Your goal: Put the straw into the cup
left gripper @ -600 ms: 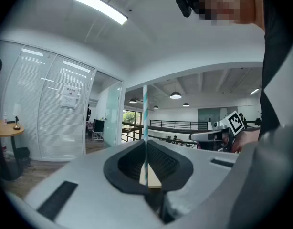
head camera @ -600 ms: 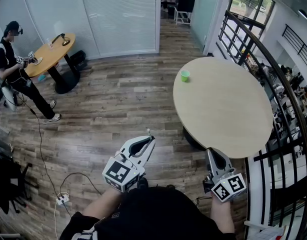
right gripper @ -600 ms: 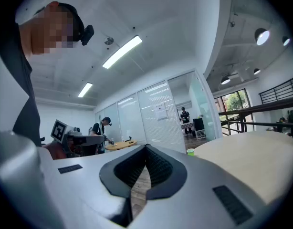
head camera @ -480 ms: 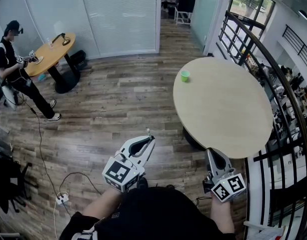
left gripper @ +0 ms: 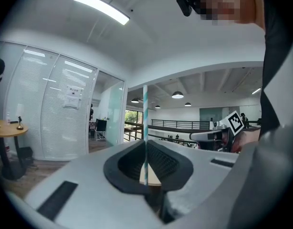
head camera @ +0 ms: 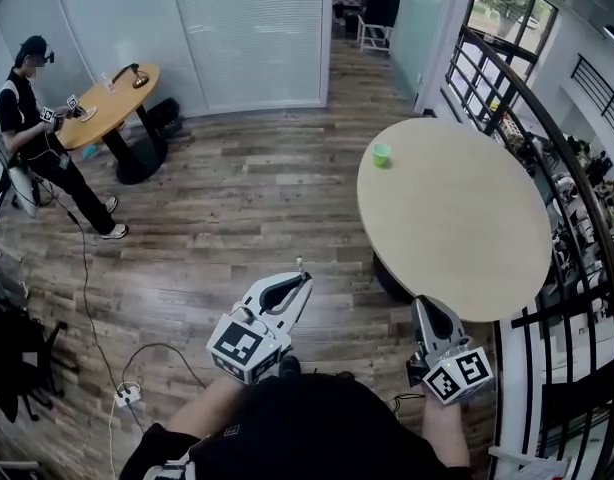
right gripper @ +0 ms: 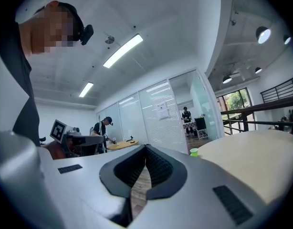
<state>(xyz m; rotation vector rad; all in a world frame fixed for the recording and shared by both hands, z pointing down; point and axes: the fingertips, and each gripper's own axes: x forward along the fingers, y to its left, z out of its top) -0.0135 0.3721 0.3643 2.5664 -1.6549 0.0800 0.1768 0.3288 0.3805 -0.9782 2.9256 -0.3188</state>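
Where the left gripper clamps it between its jaws, the straw stands upright: thin, white with pale teal stripes. Cup: small, bright green, near the far edge of the round bench, well apart from the straw. Right gripper: jaws pressed together, empty. Sheet on the glass partition: print too small to read.

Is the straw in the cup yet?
Not yet. The straw stands upright, pinched by the left gripper, while the green cup sits far off on the round table.
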